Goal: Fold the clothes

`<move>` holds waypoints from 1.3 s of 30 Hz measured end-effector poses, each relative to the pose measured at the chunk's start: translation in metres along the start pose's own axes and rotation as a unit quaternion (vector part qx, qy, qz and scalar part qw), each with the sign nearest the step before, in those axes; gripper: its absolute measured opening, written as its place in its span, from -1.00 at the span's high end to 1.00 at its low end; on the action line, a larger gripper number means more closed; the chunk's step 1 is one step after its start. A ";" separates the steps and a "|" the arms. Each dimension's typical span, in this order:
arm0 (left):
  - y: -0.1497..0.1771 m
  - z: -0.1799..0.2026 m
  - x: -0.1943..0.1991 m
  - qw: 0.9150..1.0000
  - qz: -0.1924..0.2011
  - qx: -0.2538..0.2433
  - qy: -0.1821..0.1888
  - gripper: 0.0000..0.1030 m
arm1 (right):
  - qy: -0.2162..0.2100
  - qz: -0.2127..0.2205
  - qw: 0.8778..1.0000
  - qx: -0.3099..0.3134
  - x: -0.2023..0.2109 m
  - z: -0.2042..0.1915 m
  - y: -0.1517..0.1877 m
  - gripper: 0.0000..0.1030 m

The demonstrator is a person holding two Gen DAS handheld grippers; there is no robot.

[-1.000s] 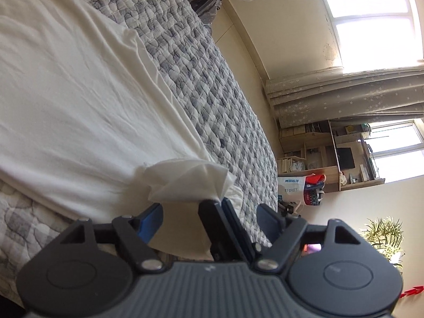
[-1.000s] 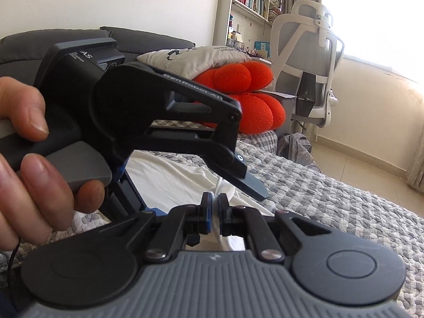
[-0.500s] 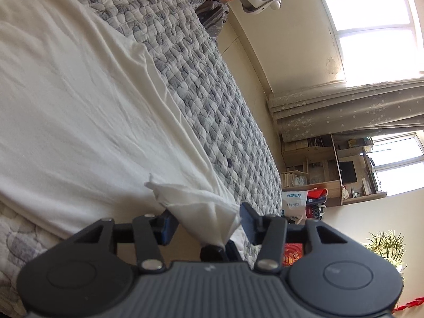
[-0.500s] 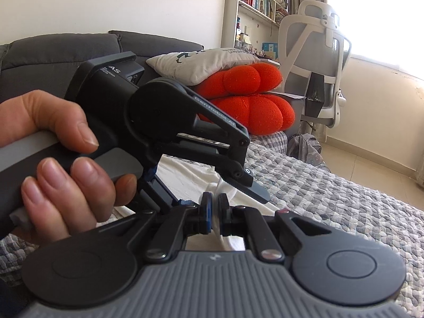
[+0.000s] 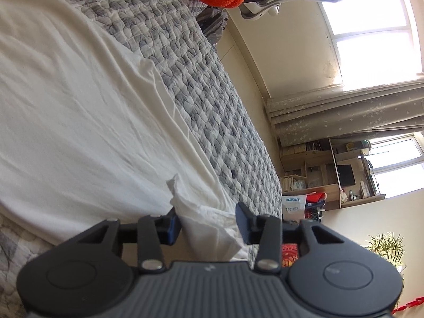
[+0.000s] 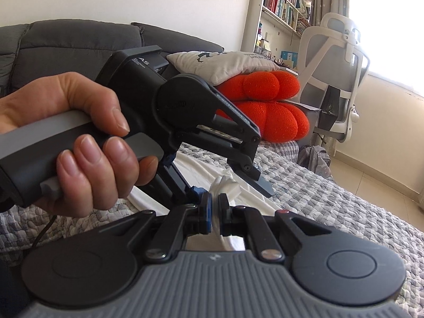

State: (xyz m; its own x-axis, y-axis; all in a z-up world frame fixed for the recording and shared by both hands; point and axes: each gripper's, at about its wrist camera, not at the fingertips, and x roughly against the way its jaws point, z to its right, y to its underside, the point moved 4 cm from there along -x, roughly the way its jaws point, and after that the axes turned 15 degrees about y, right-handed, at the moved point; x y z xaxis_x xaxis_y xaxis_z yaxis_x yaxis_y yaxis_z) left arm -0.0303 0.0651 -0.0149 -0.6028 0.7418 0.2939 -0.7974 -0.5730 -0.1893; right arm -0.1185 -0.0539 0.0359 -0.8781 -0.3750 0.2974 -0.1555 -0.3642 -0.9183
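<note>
A white garment (image 5: 79,122) lies spread on the grey quilted bed cover (image 5: 201,111). One corner of it (image 5: 201,220) is raised between the fingers of my left gripper (image 5: 208,224), whose jaws stand apart around the cloth without pinching it. My right gripper (image 6: 215,213) is shut on that same white corner (image 6: 225,185), which sticks up between its pads. In the right wrist view the left gripper (image 6: 254,180) sits just above and beyond it, held by a hand (image 6: 87,143).
Orange cushions (image 6: 267,111) with a white pillow (image 6: 220,63) on top lie at the bed's far end by a grey sofa (image 6: 66,42). A white office chair (image 6: 336,79), bookshelves (image 6: 281,2), curtains (image 5: 344,111) and a desk shelf (image 5: 331,175) stand around the room.
My left gripper has opened wider and let go of the white corner. The right gripper stays shut on the cloth, and the bunched corner now shows above its pads.
</note>
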 end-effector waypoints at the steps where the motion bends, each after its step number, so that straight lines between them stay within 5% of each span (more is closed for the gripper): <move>1: 0.000 -0.002 0.000 1.000 -0.002 0.002 0.002 0.39 | 0.002 0.000 1.000 0.002 -0.001 0.000 0.000 0.85; 8: -0.001 -0.007 0.008 1.000 0.004 0.001 0.007 0.50 | -0.002 -0.002 1.000 0.008 -0.002 -0.003 0.002 0.85; 12: -0.001 -0.004 0.010 1.000 -0.004 -0.012 0.021 0.88 | -0.001 0.000 1.000 0.019 -0.003 -0.007 0.002 0.85; 24: -0.014 0.007 0.021 0.996 -0.017 -0.088 0.024 0.92 | 0.000 0.013 0.999 0.040 -0.001 -0.011 0.004 0.74; 27: -0.020 0.012 0.024 0.994 -0.014 -0.105 0.023 0.92 | 0.002 0.008 1.000 0.013 -0.001 -0.002 0.003 0.68; 31: -0.031 0.015 0.032 0.993 -0.008 -0.120 0.017 0.92 | 0.008 0.003 1.000 -0.024 0.001 0.011 0.005 0.33; 39: -0.068 0.013 0.064 0.990 0.020 -0.142 0.004 0.92 | 0.034 -0.028 0.995 -0.090 0.001 0.040 0.017 0.33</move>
State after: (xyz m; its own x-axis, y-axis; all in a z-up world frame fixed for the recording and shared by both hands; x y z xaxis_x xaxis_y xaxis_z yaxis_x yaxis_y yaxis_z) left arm -0.0143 0.1465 0.0286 -0.6335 0.7239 0.2731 -0.7479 -0.4824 -0.4561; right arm -0.1038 -0.0947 0.0305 -0.8937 -0.2971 0.3362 -0.2776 -0.2225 -0.9346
